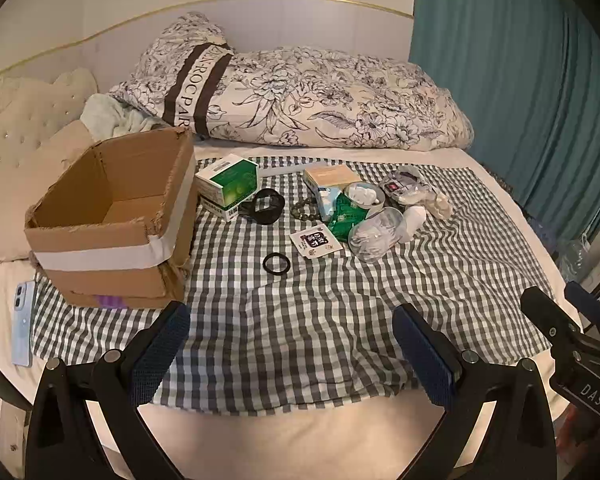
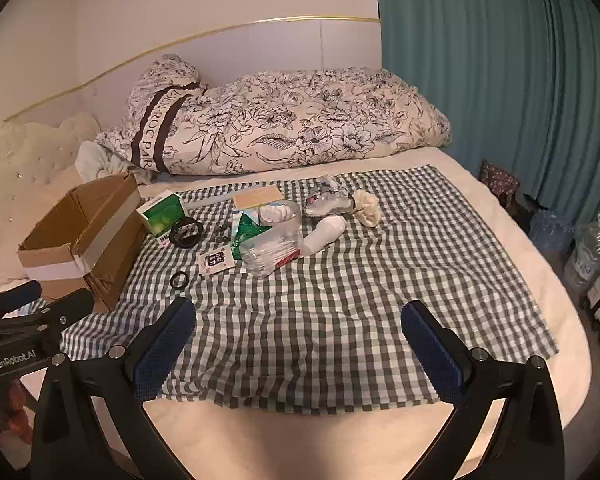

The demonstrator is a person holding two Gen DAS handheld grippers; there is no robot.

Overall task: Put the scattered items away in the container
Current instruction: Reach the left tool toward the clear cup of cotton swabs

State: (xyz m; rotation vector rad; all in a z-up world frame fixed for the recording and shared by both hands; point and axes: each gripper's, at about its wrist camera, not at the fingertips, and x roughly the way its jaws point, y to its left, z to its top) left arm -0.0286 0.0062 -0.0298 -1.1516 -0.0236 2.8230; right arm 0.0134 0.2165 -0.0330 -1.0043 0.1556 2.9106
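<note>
An open, empty cardboard box (image 1: 112, 216) stands at the left on a checked cloth (image 1: 300, 320); it also shows in the right wrist view (image 2: 80, 236). Scattered items lie beyond: a green-white carton (image 1: 228, 186), a black strap (image 1: 264, 208), a black ring (image 1: 277, 264), a small sachet (image 1: 315, 240), a bead bracelet (image 1: 303, 208), a clear cotton-swab tub (image 1: 376, 232), a white sock (image 1: 414, 220). My left gripper (image 1: 296, 344) is open and empty above the cloth's near part. My right gripper (image 2: 300, 340) is open and empty, to the right of the left one.
A floral duvet (image 1: 320, 100) lies along the headboard behind the items. A blue phone (image 1: 23, 316) lies left of the box. A teal curtain (image 2: 500, 80) hangs at the right, with water bottles (image 2: 588, 256) on the floor beside the bed.
</note>
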